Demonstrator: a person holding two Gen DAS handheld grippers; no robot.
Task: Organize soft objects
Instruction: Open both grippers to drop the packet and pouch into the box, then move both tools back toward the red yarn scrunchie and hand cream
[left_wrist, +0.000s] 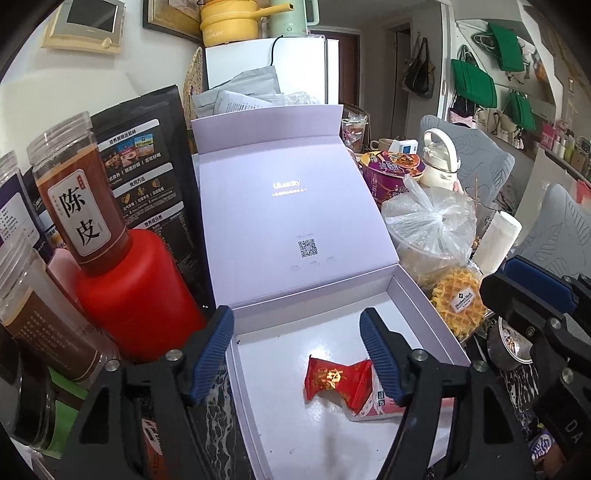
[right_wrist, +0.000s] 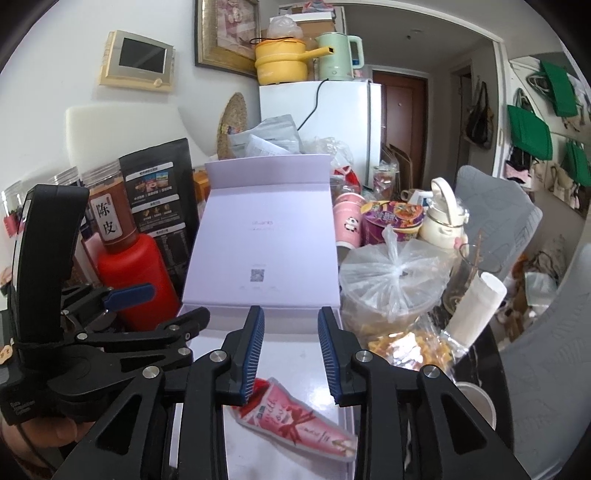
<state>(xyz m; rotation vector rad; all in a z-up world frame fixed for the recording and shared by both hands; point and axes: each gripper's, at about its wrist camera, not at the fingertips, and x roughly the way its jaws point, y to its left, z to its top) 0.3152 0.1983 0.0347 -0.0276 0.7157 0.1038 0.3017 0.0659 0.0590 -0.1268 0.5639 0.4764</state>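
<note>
Soft packets lie inside a pale lilac box whose lid stands propped open behind it, on a crowded tabletop with a dark marbled surface. Left of the box stand a red bottle and a black pouch; to its right sits a tied clear plastic bag and a wrapped waffle. On the white box floor lies a pink sachet, flat and slanted, and a red candy resting partly over it. The left hand-held gripper hangs above the candy, jaws spread wide and touching nothing. The right hand-held gripper hovers over the sachet, jaws parted, nothing clamped.
</note>
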